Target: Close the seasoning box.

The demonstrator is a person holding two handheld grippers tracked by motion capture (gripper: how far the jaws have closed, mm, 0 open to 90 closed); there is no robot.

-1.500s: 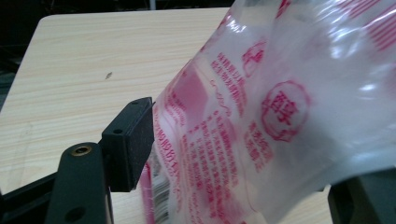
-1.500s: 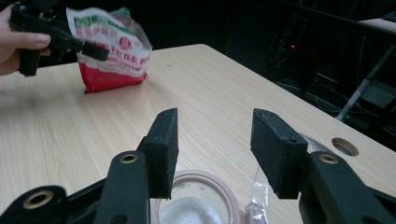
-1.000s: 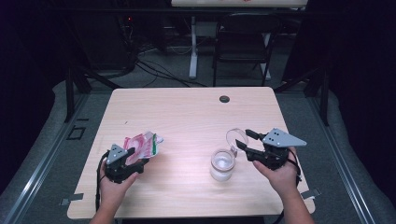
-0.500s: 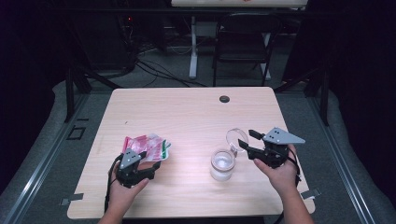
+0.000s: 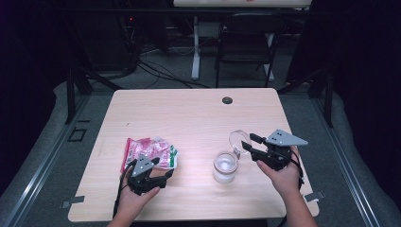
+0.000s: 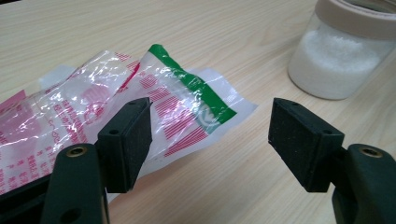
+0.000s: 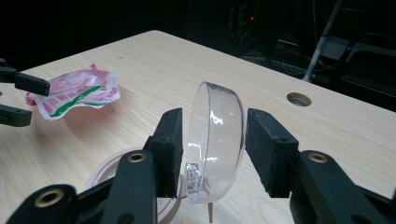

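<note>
Left tongs [image 6: 210, 140] pulled back off the red-and-green packet [image 5: 150, 152], now gaping, packet flat on the table [image 5: 189, 118]. Right tongs [image 7: 212, 149] still clamped on the clear lid [image 7: 215, 140] above the jar [image 5: 225, 166].

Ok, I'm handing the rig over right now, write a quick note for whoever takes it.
Left gripper: open, low over the table, jaws around the green-edged corner of the red-and-white plastic packet, not yet gripping.
Right gripper: jaws on either side of the clear hinged lid, tilting it up.
Jar: open, on the table between the grippers, white granules inside.
Done: lid raised.
Left, probably: close on the packet, lift it, bring it to the jar.
</note>
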